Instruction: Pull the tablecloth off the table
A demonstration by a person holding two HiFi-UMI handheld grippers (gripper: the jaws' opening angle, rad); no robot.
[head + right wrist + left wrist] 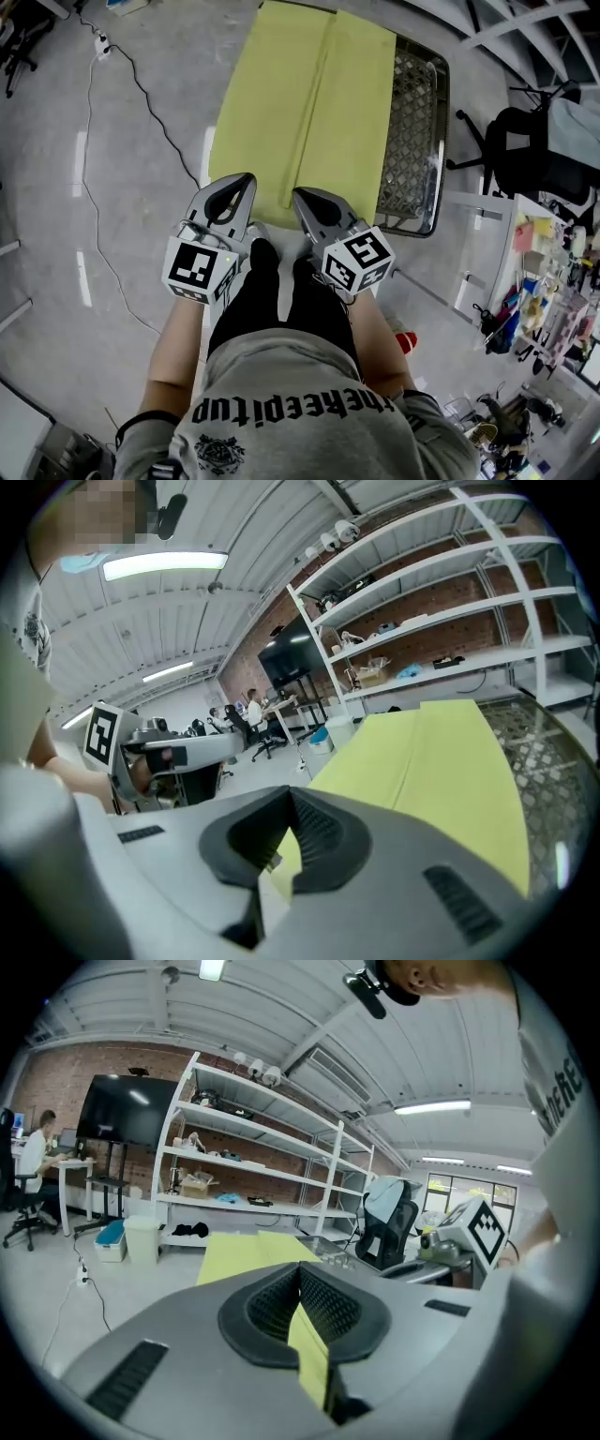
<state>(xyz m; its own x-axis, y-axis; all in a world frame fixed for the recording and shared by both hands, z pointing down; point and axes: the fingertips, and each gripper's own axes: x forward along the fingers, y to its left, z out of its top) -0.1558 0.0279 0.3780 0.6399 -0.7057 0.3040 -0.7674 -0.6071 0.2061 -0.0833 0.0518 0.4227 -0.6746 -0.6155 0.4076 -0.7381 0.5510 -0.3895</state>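
Note:
A yellow-green tablecloth (300,103) lies lengthwise over a metal mesh table (414,131), whose right strip is bare. My left gripper (246,180) is at the cloth's near left edge. In the left gripper view this gripper (300,1274) is shut, with a strip of the tablecloth (311,1354) pinched between its black pads. My right gripper (298,195) is at the near edge beside it. In the right gripper view it (289,799) is shut too, with a fold of the tablecloth (281,855) caught between its pads. The rest of the cloth (441,761) stretches away flat.
A black office chair (520,141) stands right of the table, and a cluttered white shelf (544,272) is nearer on the right. A black cable (141,94) runs across the grey floor on the left. White shelving (253,1166) lines the brick wall beyond.

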